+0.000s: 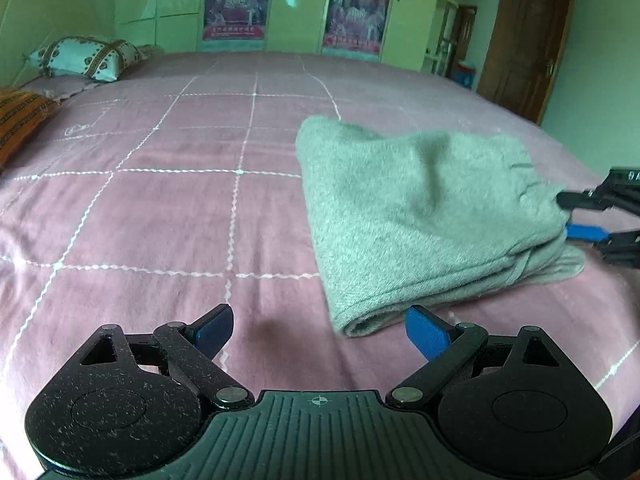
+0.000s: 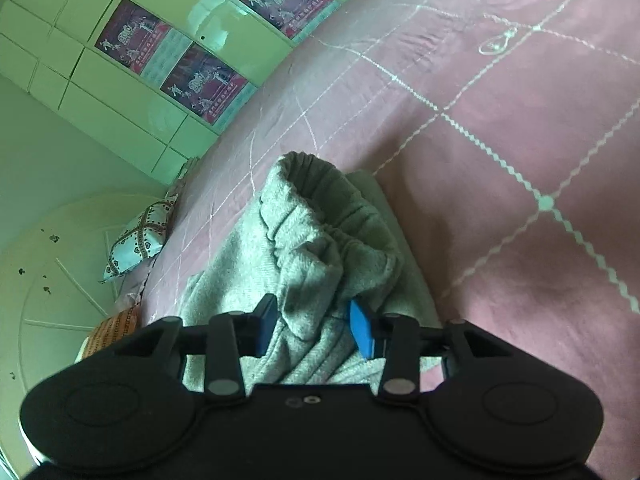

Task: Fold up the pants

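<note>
pants (image 1: 420, 216): grey, folded thick, lumpy, on bed (image 1: 160, 200) | left tongs (image 1: 320, 330): wide, empty | right tongs (image 2: 314, 326): pinching waistband bunch

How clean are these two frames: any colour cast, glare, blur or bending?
Left wrist view: green cast, glare on the wardrobe doors, bedspread grid lines bowed by fisheye, pants slightly soft. Right wrist view: same cast, horizon strongly tilted, pants sharp.

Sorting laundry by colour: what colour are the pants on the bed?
Plain grey pants, clearest in the left wrist view.
</note>
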Demonstrator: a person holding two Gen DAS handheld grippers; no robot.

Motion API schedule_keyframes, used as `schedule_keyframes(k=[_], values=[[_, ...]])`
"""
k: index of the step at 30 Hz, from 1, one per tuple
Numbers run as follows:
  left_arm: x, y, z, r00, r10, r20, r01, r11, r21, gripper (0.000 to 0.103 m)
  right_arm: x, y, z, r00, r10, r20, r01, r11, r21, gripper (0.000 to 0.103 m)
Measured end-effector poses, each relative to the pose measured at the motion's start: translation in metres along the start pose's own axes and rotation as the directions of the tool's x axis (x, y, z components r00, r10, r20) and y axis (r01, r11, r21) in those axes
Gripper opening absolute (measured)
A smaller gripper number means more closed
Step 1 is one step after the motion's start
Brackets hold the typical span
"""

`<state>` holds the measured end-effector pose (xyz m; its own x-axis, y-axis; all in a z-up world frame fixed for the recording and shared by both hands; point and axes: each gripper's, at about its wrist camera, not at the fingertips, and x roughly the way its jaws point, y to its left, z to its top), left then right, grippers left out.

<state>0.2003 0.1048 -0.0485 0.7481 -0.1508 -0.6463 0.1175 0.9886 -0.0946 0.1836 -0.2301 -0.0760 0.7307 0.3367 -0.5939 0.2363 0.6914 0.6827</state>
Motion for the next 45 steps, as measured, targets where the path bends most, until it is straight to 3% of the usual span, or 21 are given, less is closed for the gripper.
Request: schedule_keyframes(k=[7, 10, 16, 17, 18, 19, 21, 23, 24, 26, 27, 29, 33, 39, 45], values=[[0.019, 0.015, -0.003, 0.997, 0.082, -0.004, -0.082, 0.992, -0.096, 0.093, 0.001, 0.003, -0.004, 1.000, -0.006, 0.025, 0.006, 0.999, -0.033, 0.034], [0.023, 0.005, -0.006, 0.993, 0.121, -0.006, -0.121, 0.992, -0.047, 0.093, 0.002, 0.003, -0.003, 0.999, -0.008, 0.044, 0.009, 1.000, -0.028, 0.035], [0.031, 0.000, -0.007, 0.982, 0.180, 0.054, -0.174, 0.980, -0.102, 0.093, 0.013, 0.006, 0.001, 0.999, -0.021, 0.028, 0.022, 0.999, -0.047, 0.039], [0.031, -0.001, -0.008, 0.981, 0.186, 0.057, -0.179, 0.978, -0.109, 0.093, 0.014, 0.009, 0.002, 0.999, -0.041, 0.020, 0.042, 0.997, -0.064, 0.035], [0.031, -0.001, -0.009, 0.980, 0.190, 0.058, -0.183, 0.977, -0.110, 0.093, 0.014, 0.013, 0.002, 0.998, -0.059, 0.022, 0.061, 0.994, -0.087, 0.021], [0.030, -0.001, -0.009, 0.980, 0.191, 0.061, -0.184, 0.977, -0.113, 0.093, 0.010, 0.019, 0.004, 0.998, -0.060, 0.028, 0.063, 0.990, -0.123, 0.018], [0.029, 0.001, -0.010, 0.982, 0.180, 0.063, -0.171, 0.978, -0.123, 0.094, -0.009, 0.030, 0.009, 0.997, 0.013, 0.079, 0.000, 0.986, -0.164, 0.009], [0.028, 0.001, -0.010, 0.984, 0.163, 0.069, -0.154, 0.981, -0.119, 0.094, -0.030, 0.036, 0.012, 0.986, 0.072, 0.150, -0.046, 0.984, -0.171, 0.008], [0.029, 0.000, -0.009, 0.984, 0.165, 0.067, -0.157, 0.981, -0.111, 0.094, -0.031, 0.034, 0.011, 0.985, 0.061, 0.163, -0.032, 0.984, -0.174, 0.008], [0.031, -0.001, -0.009, 0.984, 0.166, 0.060, -0.159, 0.982, -0.104, 0.094, -0.014, 0.017, 0.009, 0.991, -0.047, 0.123, 0.064, 0.989, -0.136, 0.008], [0.031, 0.000, -0.009, 0.984, 0.166, 0.058, -0.159, 0.982, -0.105, 0.094, -0.003, 0.001, 0.009, 0.994, -0.089, 0.068, 0.094, 0.994, -0.064, 0.009], [0.031, 0.001, -0.009, 0.985, 0.162, 0.053, -0.156, 0.982, -0.109, 0.094, -0.004, -0.015, 0.011, 0.999, -0.035, 0.041, 0.034, 0.999, 0.029, 0.012], [0.034, 0.001, -0.009, 0.985, 0.166, 0.049, -0.160, 0.981, -0.112, 0.094, -0.038, -0.011, 0.008, 0.990, -0.016, 0.137, 0.013, 1.000, 0.026, 0.030], [0.030, 0.001, -0.010, 0.983, 0.171, 0.068, -0.161, 0.979, -0.126, 0.094, -0.025, -0.022, 0.001, 0.999, -0.014, 0.049, 0.010, 0.996, 0.089, 0.042], [0.032, 0.003, -0.010, 0.986, 0.157, 0.054, -0.147, 0.976, -0.160, 0.094, 0.002, -0.005, -0.003, 0.999, -0.053, -0.011, 0.053, 0.998, 0.019, 0.049]])
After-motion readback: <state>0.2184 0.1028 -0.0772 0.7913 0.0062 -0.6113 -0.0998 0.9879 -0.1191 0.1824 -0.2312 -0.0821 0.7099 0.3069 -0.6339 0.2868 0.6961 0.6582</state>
